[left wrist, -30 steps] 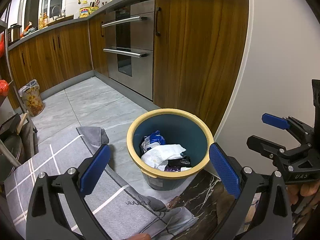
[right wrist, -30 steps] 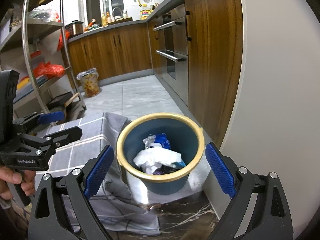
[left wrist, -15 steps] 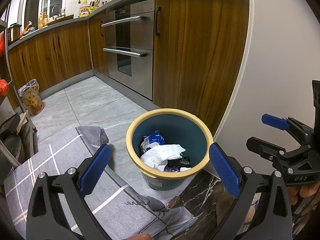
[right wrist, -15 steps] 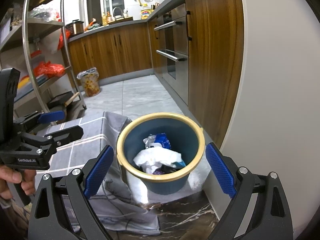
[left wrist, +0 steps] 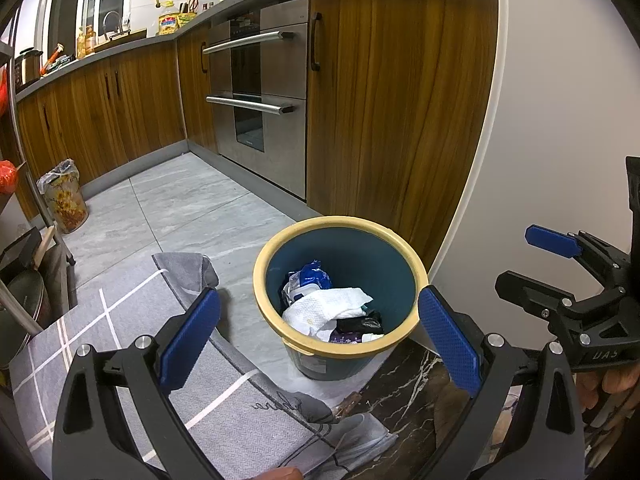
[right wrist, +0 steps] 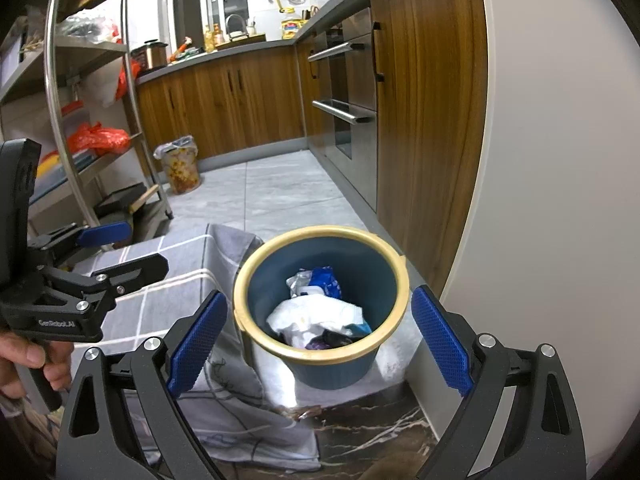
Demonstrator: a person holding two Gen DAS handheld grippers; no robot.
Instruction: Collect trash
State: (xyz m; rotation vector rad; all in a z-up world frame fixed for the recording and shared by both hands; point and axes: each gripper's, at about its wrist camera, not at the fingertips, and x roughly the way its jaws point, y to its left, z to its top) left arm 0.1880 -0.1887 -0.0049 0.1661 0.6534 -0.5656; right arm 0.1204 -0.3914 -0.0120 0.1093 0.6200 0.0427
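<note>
1. At the far left a metal shelf rack [right wrist: 64, 92] stands on the grey tile floor [left wrist: 192, 216], with a lined floral bin [right wrist: 182, 168] beyond it against the wooden cabinets [right wrist: 224, 104].
2. The left gripper [left wrist: 320, 332] is empty, its blue pads spread wide apart; a grey checked cloth [left wrist: 132, 344] drapes below it over a dark marble edge [left wrist: 404, 392].
3. The blue trash bin [left wrist: 384, 276] with a yellow rim stands on the floor between the cloth's hanging edge and the white wall [left wrist: 560, 160], close to both. Crumpled white paper [left wrist: 332, 308] and a blue wrapper [left wrist: 312, 276] lie inside.
4. The right gripper [right wrist: 318, 336] is likewise spread wide and holds nothing.
5. Open floor runs past the bin toward the oven [left wrist: 256, 108].
6. Only the right wrist view shows the shelf rack; each view catches the other gripper at its edge.
</note>
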